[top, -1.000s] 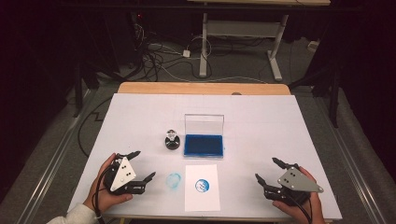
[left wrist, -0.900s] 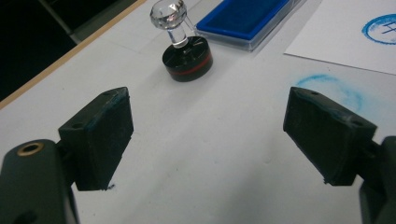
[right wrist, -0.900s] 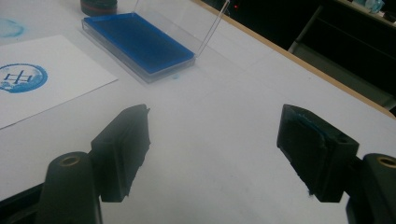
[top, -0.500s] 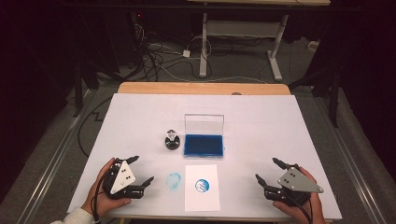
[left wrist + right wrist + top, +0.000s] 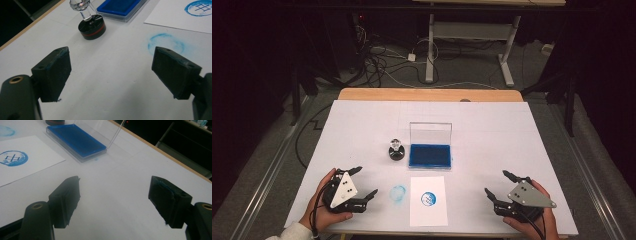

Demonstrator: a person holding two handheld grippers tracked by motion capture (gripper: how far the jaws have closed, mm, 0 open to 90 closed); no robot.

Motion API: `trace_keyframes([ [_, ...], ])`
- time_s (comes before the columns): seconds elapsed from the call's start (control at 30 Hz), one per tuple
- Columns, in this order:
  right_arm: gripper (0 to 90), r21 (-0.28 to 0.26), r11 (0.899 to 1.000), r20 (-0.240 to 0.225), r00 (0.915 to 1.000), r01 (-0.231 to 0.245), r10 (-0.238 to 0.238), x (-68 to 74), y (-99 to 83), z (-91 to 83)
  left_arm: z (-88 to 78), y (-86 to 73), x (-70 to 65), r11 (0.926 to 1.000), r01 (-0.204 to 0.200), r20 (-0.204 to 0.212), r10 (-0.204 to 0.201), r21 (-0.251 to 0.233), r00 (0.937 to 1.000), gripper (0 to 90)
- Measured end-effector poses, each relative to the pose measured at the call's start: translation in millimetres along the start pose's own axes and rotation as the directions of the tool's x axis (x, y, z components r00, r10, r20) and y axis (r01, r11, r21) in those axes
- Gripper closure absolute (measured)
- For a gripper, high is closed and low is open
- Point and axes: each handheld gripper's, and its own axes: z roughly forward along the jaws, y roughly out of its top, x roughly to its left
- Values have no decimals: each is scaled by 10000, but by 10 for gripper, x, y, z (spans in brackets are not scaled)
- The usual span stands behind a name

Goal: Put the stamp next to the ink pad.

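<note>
While both hands rest at the near edge of the bench (image 5: pixel 362 120), neither tool has anything in it. Left tool (image 5: pixel 363 182) sits in the left hand (image 5: pixel 319 205) at near-left, grey plate up, tips pointing right and slightly away; jaws spread wide, bare bench between them in the left gripper view (image 5: pixel 111 72). Right tool (image 5: pixel 498 184) sits in the right hand (image 5: pixel 534 220) at near-right, tips pointing left and away; jaws also spread wide over bare bench in the right gripper view (image 5: pixel 113 197).

Stamp (image 5: pixel 396 149), black base with clear knob, stands upright mid-bench, just left of the ink pad case (image 5: pixel 430 155), well apart from both tools. In the left gripper view the stamp (image 5: pixel 91 23) is ahead of the jaws.

Ink pad case: clear lid (image 5: pixel 430 133) standing open at the back, blue pad (image 5: pixel 76 141) inside the tray.

Paper sheet (image 5: pixel 428 212) lies just in front of the case, with a round blue print (image 5: pixel 428 198) on it. Fainter blue ring smudge (image 5: pixel 398 192) on the bench just left of the sheet.
</note>
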Motion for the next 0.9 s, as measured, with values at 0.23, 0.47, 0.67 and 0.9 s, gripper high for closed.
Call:
trace_keyframes([
  [0.23,253,-15,10000,-3,10000,-39,39,2,0,-18,9,26,1,10000,-59,-37,59,-12,10000,157],
  [0.47,253,91,9999,-219,9997,63,-61,29,5,11,3,24,21,10000,65,-70,-65,-51,10000,157],
  [0.67,254,62,10000,-197,9998,-21,22,12,0,17,14,23,24,10000,21,-31,-21,22,10000,157],
  [0.9,252,135,9999,-212,9998,-16,19,10,-9,27,38,30,16,9999,-38,51,37,123,10000,157],
])
